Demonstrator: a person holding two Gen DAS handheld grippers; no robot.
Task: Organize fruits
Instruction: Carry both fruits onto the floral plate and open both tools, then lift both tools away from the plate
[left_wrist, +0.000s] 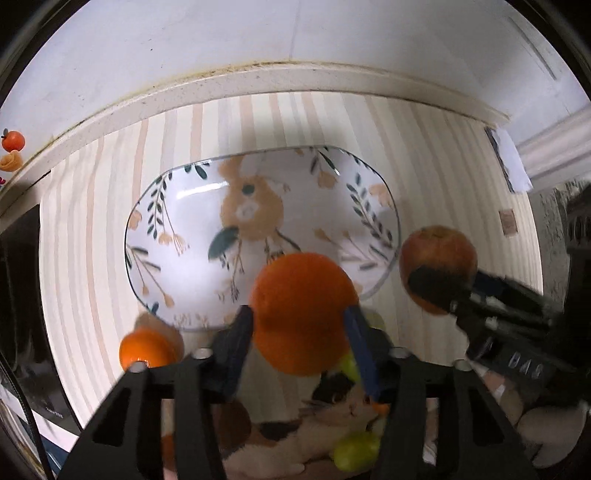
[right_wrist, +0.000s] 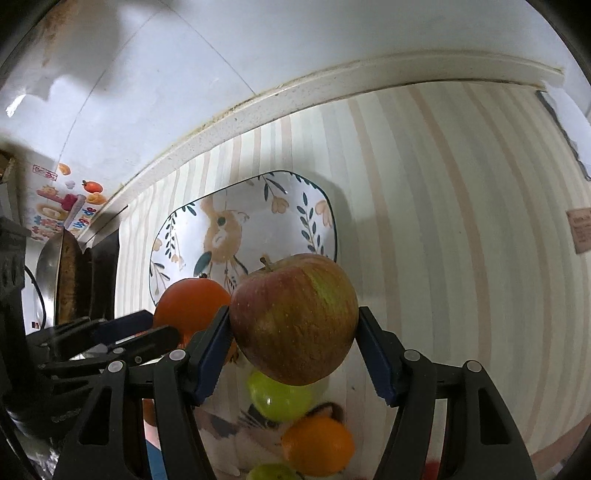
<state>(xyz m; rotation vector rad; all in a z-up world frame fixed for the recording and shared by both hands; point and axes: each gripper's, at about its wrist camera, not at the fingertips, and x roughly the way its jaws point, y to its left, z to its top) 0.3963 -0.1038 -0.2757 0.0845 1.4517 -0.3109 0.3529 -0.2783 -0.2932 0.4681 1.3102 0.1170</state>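
My left gripper (left_wrist: 299, 323) is shut on a large orange (left_wrist: 303, 295), held over the near rim of a white plate (left_wrist: 184, 229) painted with leaves and a rabbit. My right gripper (right_wrist: 293, 321) is shut on a red-green apple (right_wrist: 295, 317), stem up, in front of the same plate (right_wrist: 266, 218). In the left wrist view the apple (left_wrist: 437, 251) hangs just off the plate's right edge, with the right gripper's fingers (left_wrist: 439, 286) on it. The right wrist view shows the orange (right_wrist: 192, 306) to the left of the apple.
The striped mat (right_wrist: 443, 221) ends at a pale ledge (left_wrist: 258, 79) below a white wall. A smaller orange (left_wrist: 147, 350), green fruits (right_wrist: 280, 398) and another orange (right_wrist: 317, 445) lie on a cat-patterned surface (left_wrist: 314, 424) near me. A dark pan (right_wrist: 70, 280) stands at the left.
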